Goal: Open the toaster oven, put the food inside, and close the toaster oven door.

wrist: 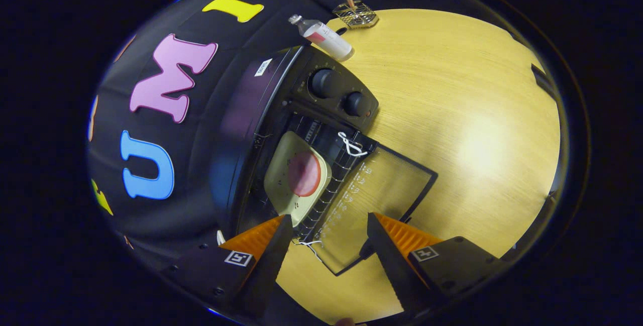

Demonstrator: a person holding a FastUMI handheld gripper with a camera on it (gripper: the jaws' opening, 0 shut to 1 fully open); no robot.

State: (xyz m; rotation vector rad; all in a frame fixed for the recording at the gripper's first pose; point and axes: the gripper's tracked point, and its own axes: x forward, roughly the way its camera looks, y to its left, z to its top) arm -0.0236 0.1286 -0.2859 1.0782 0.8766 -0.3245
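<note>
Gripper view: food loaded, door open.
My gripper (329, 225) hangs with fingers apart, empty, over the glass door (377, 200); the food (304, 174) sits on its tray (281, 175) inside the toaster oven (301, 115). Next: lift the door's near edge shut.

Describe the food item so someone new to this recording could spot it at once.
Find the black toaster oven on the wooden table, its glass door lying open. Inside sits a pale tray holding the food, a round pink disc, just ahead of the open hand-held gripper.
</note>
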